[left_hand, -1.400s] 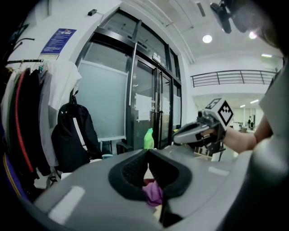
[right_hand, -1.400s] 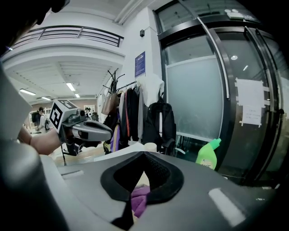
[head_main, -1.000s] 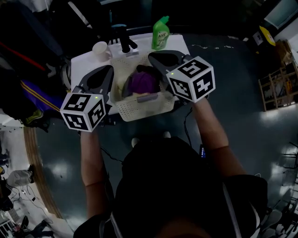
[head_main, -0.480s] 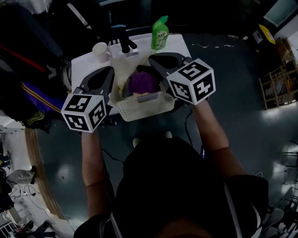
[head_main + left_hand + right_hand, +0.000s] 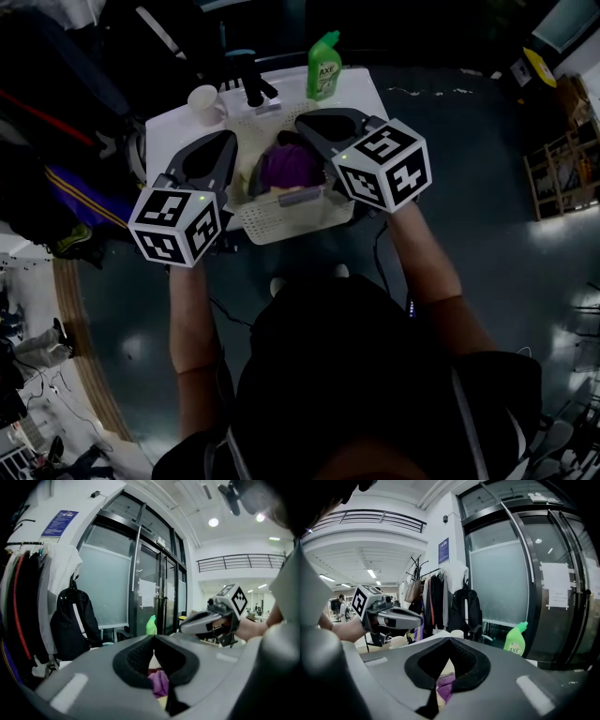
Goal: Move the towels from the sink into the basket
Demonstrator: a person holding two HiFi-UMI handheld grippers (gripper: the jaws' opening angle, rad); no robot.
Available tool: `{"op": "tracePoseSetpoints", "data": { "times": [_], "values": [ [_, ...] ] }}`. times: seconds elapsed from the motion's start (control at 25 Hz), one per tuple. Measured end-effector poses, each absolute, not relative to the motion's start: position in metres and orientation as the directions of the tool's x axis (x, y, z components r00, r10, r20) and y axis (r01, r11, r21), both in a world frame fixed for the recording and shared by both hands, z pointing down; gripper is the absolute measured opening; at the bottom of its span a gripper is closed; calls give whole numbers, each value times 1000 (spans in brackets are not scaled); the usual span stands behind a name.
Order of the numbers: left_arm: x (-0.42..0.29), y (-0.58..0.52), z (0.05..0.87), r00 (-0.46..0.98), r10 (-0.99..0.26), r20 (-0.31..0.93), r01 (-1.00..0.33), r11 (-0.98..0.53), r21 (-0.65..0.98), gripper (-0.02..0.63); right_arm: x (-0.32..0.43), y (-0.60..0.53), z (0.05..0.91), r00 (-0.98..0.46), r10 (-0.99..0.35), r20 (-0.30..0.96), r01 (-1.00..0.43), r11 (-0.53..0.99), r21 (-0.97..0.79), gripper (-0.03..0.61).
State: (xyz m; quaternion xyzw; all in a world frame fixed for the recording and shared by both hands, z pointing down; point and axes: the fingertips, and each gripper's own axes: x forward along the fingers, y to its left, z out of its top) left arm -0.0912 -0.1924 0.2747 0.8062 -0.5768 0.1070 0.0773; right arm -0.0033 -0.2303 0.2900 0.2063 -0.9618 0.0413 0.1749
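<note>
Sink top with the pale basket on it, purple towel bunched inside.
The left gripper hangs at the basket's nine o'clock and the right gripper at its three o'clock, each with jaws pressed together on nothing. Behind the basket, a green bottle stands at one o'clock and a white cup at eleven.

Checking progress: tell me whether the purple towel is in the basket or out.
In. The crumpled purple cloth towel lies inside the white slotted plastic basket, between its walls.
</note>
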Motion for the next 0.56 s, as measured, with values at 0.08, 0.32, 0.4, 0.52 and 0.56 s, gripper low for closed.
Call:
{"op": "tracePoseSetpoints", "data": {
  "times": [0.08,0.32,0.4,0.52,0.56],
  "values": [
    [-89,-193,273,317,-913,258,-945,-328,-2,9,-6,-229,289,-857,-377,352,-405,914,-6,-4],
    [-83,-192,276,330,-906,265,-939,-343,-4,9,-10,-226,291,-860,-355,366,-384,923,-5,-3],
    [-83,-193,276,333,-903,271,-938,-348,-6,9,-11,-226,290,-861,-354,365,-385,923,-11,-4],
    [-79,-196,276,344,-896,279,-932,-363,-15,9,-13,-227,289,-862,-360,357,-392,920,-20,-3],
    [-78,-197,277,348,-894,281,-930,-368,-18,9,-13,-227,288,-862,-361,355,-394,919,-22,-3]
  ]
}}
